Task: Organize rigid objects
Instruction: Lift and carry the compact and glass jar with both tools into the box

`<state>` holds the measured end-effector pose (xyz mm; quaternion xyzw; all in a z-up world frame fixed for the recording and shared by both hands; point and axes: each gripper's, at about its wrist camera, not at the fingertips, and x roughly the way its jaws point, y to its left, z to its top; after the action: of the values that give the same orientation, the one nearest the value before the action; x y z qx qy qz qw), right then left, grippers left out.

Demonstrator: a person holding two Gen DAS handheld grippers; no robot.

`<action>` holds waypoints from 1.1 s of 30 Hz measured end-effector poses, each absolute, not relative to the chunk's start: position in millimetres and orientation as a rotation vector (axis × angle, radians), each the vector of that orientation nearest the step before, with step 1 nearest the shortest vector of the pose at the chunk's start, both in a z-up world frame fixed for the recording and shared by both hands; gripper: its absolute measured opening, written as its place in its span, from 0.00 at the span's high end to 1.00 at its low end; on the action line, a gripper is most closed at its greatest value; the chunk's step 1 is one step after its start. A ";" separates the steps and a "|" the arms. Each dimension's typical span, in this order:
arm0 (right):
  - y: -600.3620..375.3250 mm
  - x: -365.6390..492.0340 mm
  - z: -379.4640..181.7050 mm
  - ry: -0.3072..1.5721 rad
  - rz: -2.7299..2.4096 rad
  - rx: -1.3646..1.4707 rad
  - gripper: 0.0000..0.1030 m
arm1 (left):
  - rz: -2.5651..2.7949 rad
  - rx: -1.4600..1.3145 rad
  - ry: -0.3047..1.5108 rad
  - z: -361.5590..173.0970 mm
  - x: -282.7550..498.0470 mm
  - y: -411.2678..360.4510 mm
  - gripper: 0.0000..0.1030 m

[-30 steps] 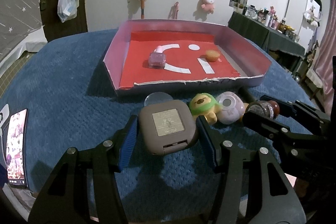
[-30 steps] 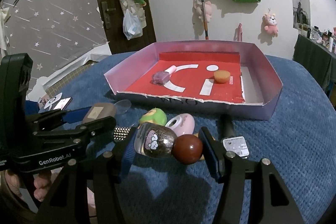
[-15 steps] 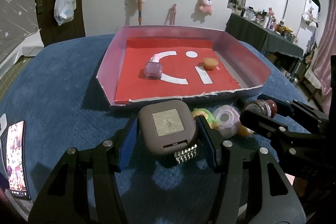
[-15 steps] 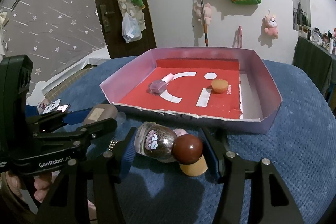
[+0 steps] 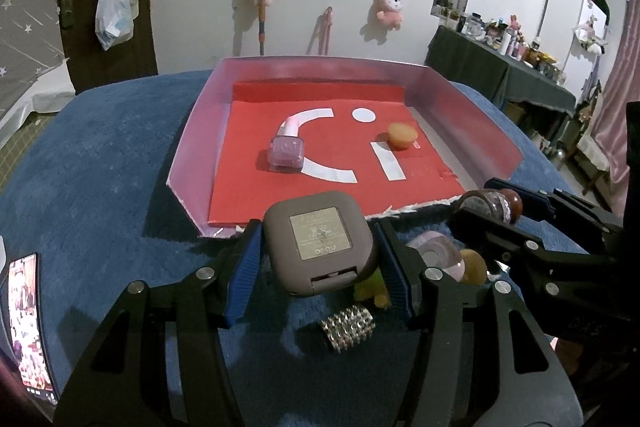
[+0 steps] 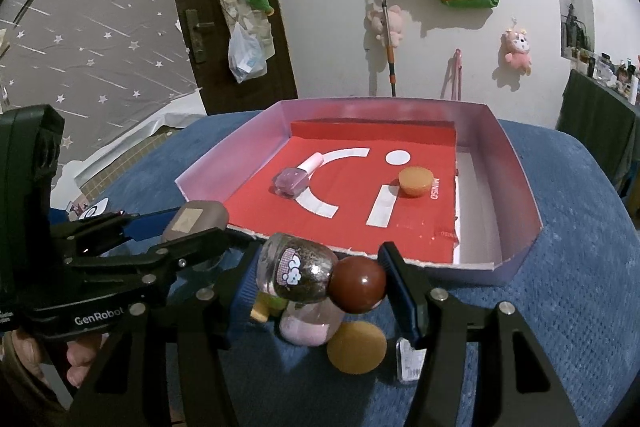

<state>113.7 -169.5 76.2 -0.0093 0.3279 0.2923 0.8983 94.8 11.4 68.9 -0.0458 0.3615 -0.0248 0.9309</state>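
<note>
Right now my left claw (image 5: 318, 259) is clenched on the grey square case (image 5: 320, 243), pads pressed flat against its two straight sides, with its label face up. I judge that grip is chosen because the flat sides give the pads a sure bite. It hangs just short of the near edge of the pink tray (image 5: 188, 147), lifted off the blue worktop (image 5: 100, 167), so I take it as being on its way in.

My right claw (image 6: 316, 279) is grasping the glitter bottle with the brown ball cap (image 6: 320, 273), held lying sideways between the pads, cap toward the right pad. It too sits just before the tray's near wall (image 6: 476, 271), above the things left on the worktop.

Inside the tray, on its red liner, lie two things well apart: a purple nail polish bottle (image 5: 286, 151) on its side toward the left, its pale cap pointing to the far wall, and a small orange disc (image 5: 402, 135) toward the right. The rest of the red floor shows only the white printed marks.

Below my claws, outside the tray, wait a pale pink round container (image 6: 310, 323), an orange round lid (image 6: 356, 347) touching it, a yellow-green toy (image 5: 370, 289) partly hidden, a studded silver piece (image 5: 348, 327) and a small tagged item (image 6: 408, 363) by my right pad. A phone (image 5: 26, 323) lies far left.
</note>
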 end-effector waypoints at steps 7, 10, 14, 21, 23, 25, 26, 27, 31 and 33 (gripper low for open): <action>-166.3 127.7 78.1 0.687 0.609 -0.023 0.41 | -0.050 -0.096 0.750 70.7 106.3 14.5 0.48; -165.1 135.7 77.4 0.698 0.607 -0.024 0.41 | -0.053 -0.094 0.758 70.0 113.4 15.5 0.48; -162.8 146.5 75.3 0.720 0.607 -0.026 0.41 | -0.063 -0.096 0.773 68.2 123.9 17.9 0.48; -161.1 169.9 65.9 0.787 0.597 -0.017 0.41 | -0.083 -0.093 0.816 61.2 142.7 18.8 0.48; -161.0 176.9 62.8 0.811 0.587 -0.023 0.41 | -0.094 -0.094 0.834 58.5 149.1 18.7 0.48; -161.2 184.5 59.5 0.833 0.581 -0.022 0.41 | -0.098 -0.097 0.853 55.5 155.4 19.3 0.48; -161.6 187.5 58.0 0.842 0.579 -0.020 0.41 | -0.099 -0.099 0.858 54.4 157.5 19.7 0.48; -161.4 191.4 56.4 0.852 0.575 -0.020 0.41 | -0.100 -0.100 0.864 53.5 159.9 20.2 0.48; -158.0 201.4 52.4 0.878 0.564 -0.036 0.41 | -0.101 -0.097 0.892 50.0 171.6 22.3 0.48; -156.0 206.2 51.2 0.884 0.560 -0.046 0.41 | -0.102 -0.094 0.900 49.4 177.3 23.0 0.48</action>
<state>206.2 -156.0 51.2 -0.0219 0.4219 0.2676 0.8660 177.3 23.0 49.4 -0.0456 0.4348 -0.0491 0.8980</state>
